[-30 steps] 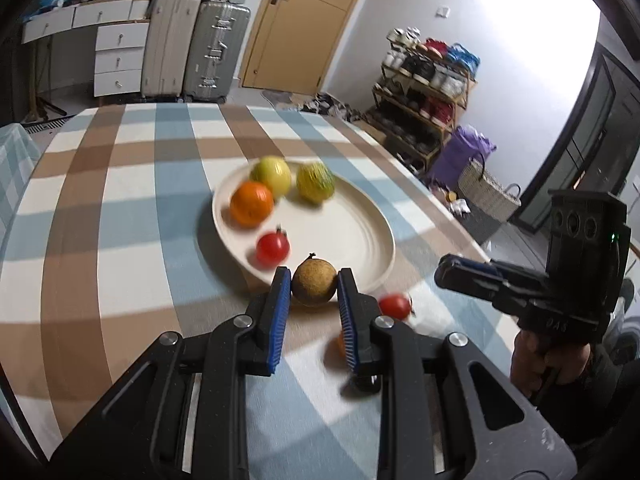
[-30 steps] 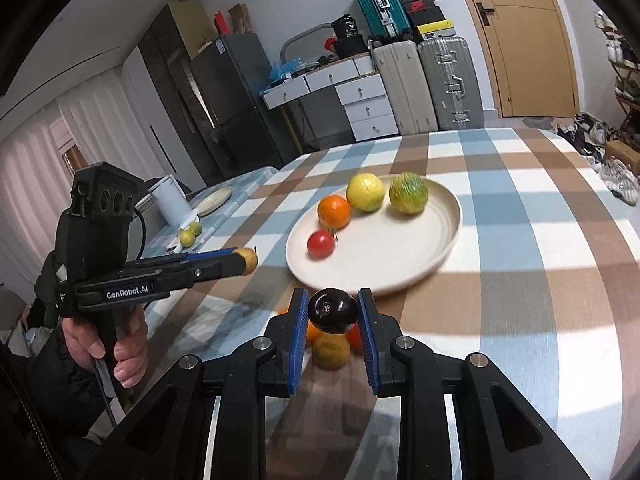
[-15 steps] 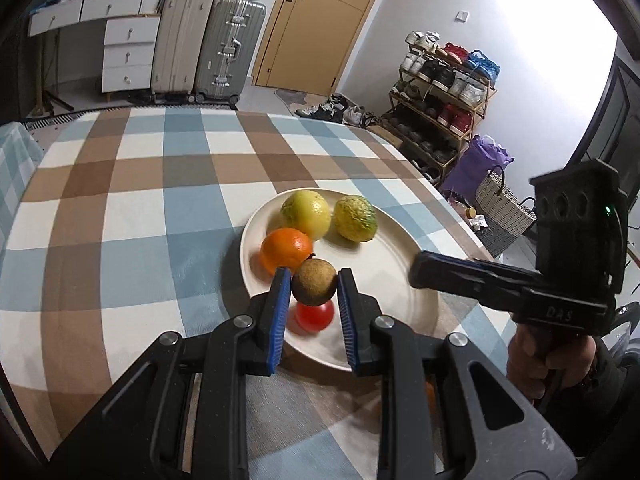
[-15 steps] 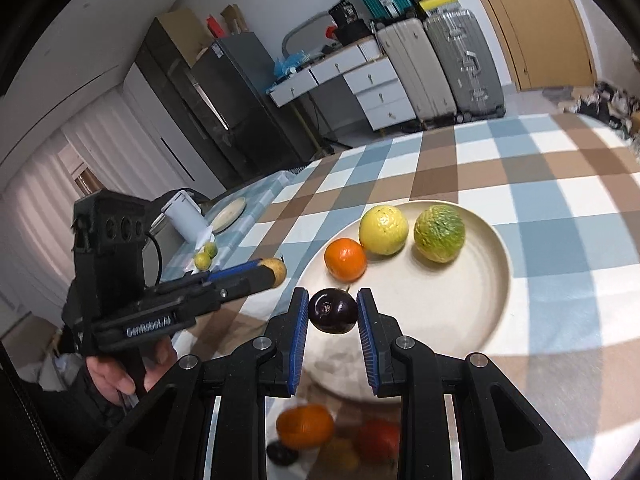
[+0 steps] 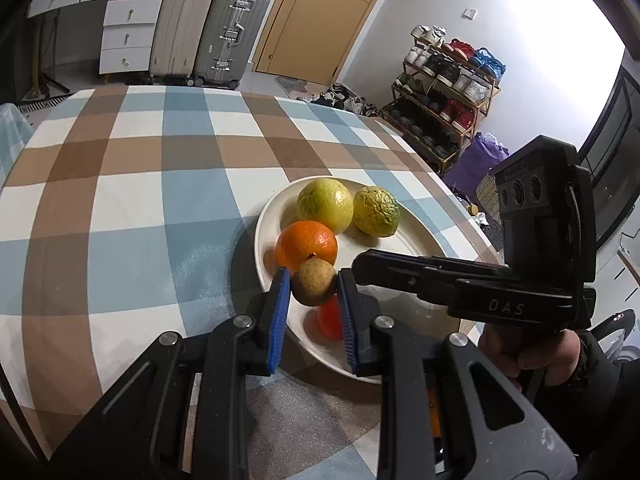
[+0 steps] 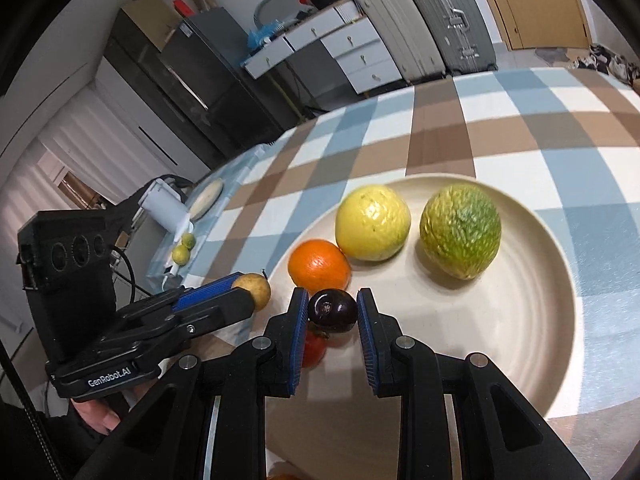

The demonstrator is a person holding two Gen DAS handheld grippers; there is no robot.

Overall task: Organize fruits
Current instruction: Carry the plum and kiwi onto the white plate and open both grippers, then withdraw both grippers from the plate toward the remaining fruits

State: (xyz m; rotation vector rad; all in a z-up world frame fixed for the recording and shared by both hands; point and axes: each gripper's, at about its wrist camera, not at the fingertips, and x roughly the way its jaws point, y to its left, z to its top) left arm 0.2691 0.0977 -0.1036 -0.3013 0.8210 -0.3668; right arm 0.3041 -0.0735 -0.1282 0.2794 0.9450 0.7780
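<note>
Over the near rim of the plate point(image 5: 264, 216), both tools now hang with fruit in their grip, where a second ago they were back over the bare table point(image 5: 120, 200) in front of it. The left tool point(image 5: 314, 294) is clamped on a small brown fruit point(image 5: 313, 286), held just beside the orange point(image 5: 306, 246) and above a red tomato point(image 5: 330, 318) that already lies on the plate. The right tool point(image 6: 333, 314) is closed on a dark plum point(image 6: 333, 311), also above the tomato and close to the orange. A yellow citrus point(image 6: 373, 222) and a bumpy green fruit point(image 6: 460, 236) sit further back on the plate. Both fruits have thus come from the table edge to a spot over the plate, so the carrying looks nearly done; what seems left is lowering and letting go. Free room lies to the right of the tomato, so the two releases should not crowd each other.
</note>
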